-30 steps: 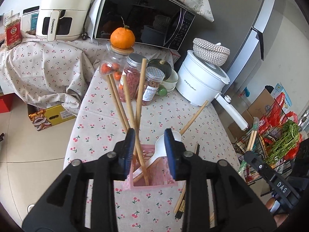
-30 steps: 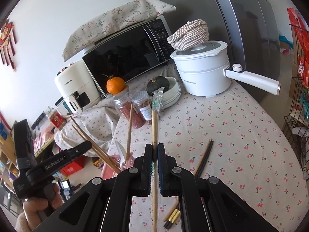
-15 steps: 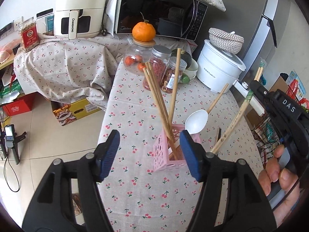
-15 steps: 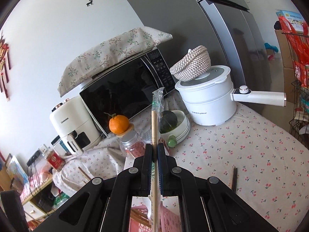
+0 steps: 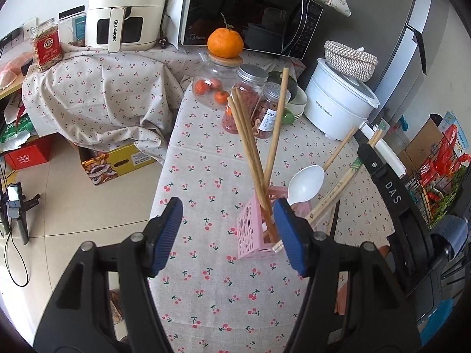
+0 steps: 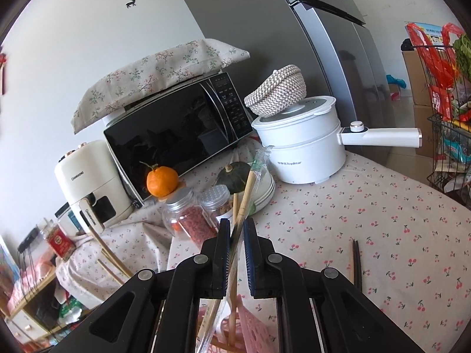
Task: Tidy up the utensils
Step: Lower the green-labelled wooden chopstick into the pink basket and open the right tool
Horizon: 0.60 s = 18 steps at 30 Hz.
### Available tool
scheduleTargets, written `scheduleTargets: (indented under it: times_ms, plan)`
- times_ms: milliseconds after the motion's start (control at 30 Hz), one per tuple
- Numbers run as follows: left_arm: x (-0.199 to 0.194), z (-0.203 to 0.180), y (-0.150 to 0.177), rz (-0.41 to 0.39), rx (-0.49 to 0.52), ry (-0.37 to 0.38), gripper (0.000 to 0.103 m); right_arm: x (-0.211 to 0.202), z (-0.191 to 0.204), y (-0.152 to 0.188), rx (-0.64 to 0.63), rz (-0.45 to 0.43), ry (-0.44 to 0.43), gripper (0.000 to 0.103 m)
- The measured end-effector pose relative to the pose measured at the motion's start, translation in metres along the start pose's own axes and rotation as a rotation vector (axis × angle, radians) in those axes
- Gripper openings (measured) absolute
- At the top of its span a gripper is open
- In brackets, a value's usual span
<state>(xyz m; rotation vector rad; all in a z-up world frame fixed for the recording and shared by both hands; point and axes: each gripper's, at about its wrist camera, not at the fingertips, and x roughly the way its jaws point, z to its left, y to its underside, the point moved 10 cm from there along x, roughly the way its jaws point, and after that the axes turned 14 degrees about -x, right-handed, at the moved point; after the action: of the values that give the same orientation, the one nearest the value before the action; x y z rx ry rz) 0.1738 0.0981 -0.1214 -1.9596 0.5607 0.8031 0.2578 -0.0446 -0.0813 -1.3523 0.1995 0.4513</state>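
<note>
Right gripper (image 6: 236, 236) over the pink perforated plastic utensil holder (image 5: 255, 232), jaws parted slightly, with the plastic-wrapped pair of pale wooden chopsticks (image 6: 246, 198) standing in the gap; hard to say whether the pads are pinching it or merely flanking it, so grip on the wrapped pair cannot be called for certain. Long axis of that pair running steeply upward and leaning away to the right in the left wrist view, lower end already down inside the holder's right side, upper end poking past the right gripper body. Left gripper (image 5: 228, 234) hanging wide open and empty, just in front of the holder, blue pads spread either side of the near corner, touching nothing. Already parked in the holder: several bare wooden chopsticks (image 5: 248, 144) fanned up and back, plus a white plastic spoon (image 5: 306, 181) on a wooden handle leaning right. Out on the cherry-print tabletop (image 5: 212, 282), a pair of dark chopsticks (image 6: 355, 260) lying flat, right of the holder, long axis pointing roughly away from the camera, near the right gripper and far closer to it than to the left. Likely call: let the wrapped pair drop fully in, then swing right for the dark pair, lining the jaws across that axis.
</note>
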Motion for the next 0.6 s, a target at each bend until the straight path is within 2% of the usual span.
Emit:
scheduleTargets:
  times_ms: [167,400,533,567,600]
  plan:
    - [0.003,0.002,0.003,0.02,-0.034,0.011,0.065,0.003,0.003,0.006,-0.02,0.051,-0.067,0.004]
    - [0.004,-0.003,0.005,0.023,-0.021,0.011,0.065,-0.002,-0.002,-0.006,0.024,0.07,-0.167,0.004]
    - [0.004,0.0,0.004,0.031,-0.033,0.014,0.065,0.011,-0.008,-0.001,0.039,0.192,-0.239,0.006]
    - [0.005,0.002,0.004,0.034,-0.037,0.015,0.065,0.014,-0.01,0.002,0.034,0.229,-0.257,0.011]
    - [0.005,0.002,0.004,0.038,-0.042,0.018,0.065,0.018,-0.012,0.006,0.022,0.273,-0.276,0.023]
